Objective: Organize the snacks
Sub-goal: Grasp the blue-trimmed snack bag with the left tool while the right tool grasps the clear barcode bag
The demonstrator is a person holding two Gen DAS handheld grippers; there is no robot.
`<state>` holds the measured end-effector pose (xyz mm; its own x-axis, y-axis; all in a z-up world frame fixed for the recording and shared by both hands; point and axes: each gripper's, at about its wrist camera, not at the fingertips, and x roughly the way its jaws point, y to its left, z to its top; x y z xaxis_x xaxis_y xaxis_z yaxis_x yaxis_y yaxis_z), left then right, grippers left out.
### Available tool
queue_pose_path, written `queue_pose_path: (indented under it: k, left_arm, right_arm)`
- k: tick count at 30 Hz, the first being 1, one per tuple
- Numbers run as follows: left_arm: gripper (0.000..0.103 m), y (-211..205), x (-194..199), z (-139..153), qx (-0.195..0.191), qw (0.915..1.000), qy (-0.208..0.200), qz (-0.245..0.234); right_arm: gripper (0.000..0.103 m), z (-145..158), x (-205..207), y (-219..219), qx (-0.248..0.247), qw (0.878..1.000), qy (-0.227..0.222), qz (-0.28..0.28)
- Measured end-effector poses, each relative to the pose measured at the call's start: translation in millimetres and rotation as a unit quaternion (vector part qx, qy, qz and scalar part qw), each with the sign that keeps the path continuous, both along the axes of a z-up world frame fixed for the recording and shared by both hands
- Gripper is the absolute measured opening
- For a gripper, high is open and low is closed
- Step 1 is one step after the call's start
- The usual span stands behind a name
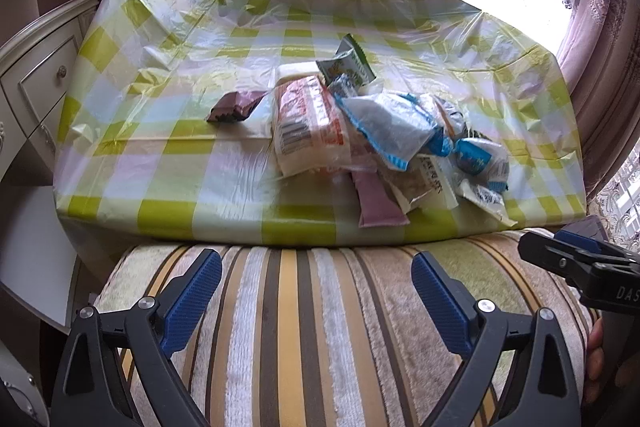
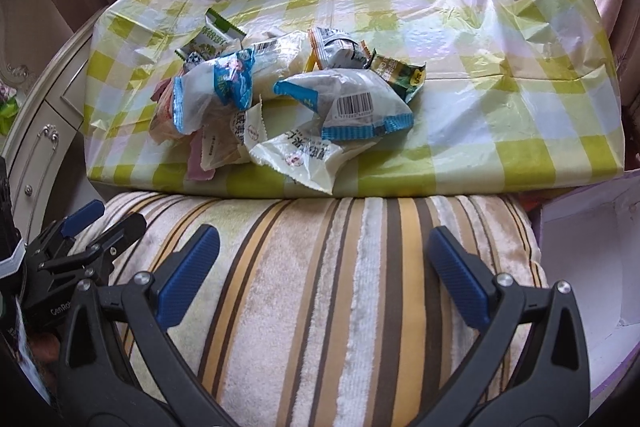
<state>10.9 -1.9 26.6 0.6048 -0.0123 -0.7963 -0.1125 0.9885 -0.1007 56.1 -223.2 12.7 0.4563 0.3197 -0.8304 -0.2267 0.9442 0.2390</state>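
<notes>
Above the striped cushion (image 1: 304, 327), left tool (image 1: 316, 287) and right tool (image 2: 324, 263) both spread apart, empty, snack pile (image 2: 288, 99) lying beyond them on checked cloth (image 1: 168, 155).

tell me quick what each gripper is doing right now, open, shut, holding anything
left gripper: open, nothing between its pads, over the striped cushion.
right gripper: open, empty, over the same cushion, short of the snack pile.

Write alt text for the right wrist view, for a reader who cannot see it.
A heap of snack packets lies on a table under a green checked plastic cloth. In front, the right gripper hangs open and empty over a striped cushion. The left gripper shows at the left edge, and a white box at the right.
</notes>
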Motion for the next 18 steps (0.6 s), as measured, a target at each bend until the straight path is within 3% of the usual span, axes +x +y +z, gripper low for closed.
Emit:
queue_pose_path:
  k: [5,8,11,14,18]
  left_arm:
    - [0.091,-14.3,24.5,19.0,0.024,0.997,-0.05,-0.054]
    - [0.091,-30.5,40.4,27.1,0.061,0.9888,-0.076,-0.113]
    - [0.091,-50.5,60.8,27.7,0.136,0.9725,-0.078,-0.173]
    - [0.091,-58.3,73.8,25.5,0.137,0.963,-0.076,-0.22]
    - [0.091,-71.2,85.5,17.2,0.199,0.9404,-0.09,-0.261]
  right_arm:
    - [0.103,-3.8,29.8,-4.1,0.024,0.998,0.017,-0.051]
    - [0.103,-4.7,49.4,-3.2,0.041,0.996,0.018,-0.075]
    - [0.103,-6.6,67.8,2.8,0.039,0.995,0.014,-0.086]
    - [0.103,-9.0,80.8,6.5,0.029,0.995,0.007,-0.091]
    - [0.102,-14.5,95.9,10.8,0.018,0.997,0.009,-0.077]
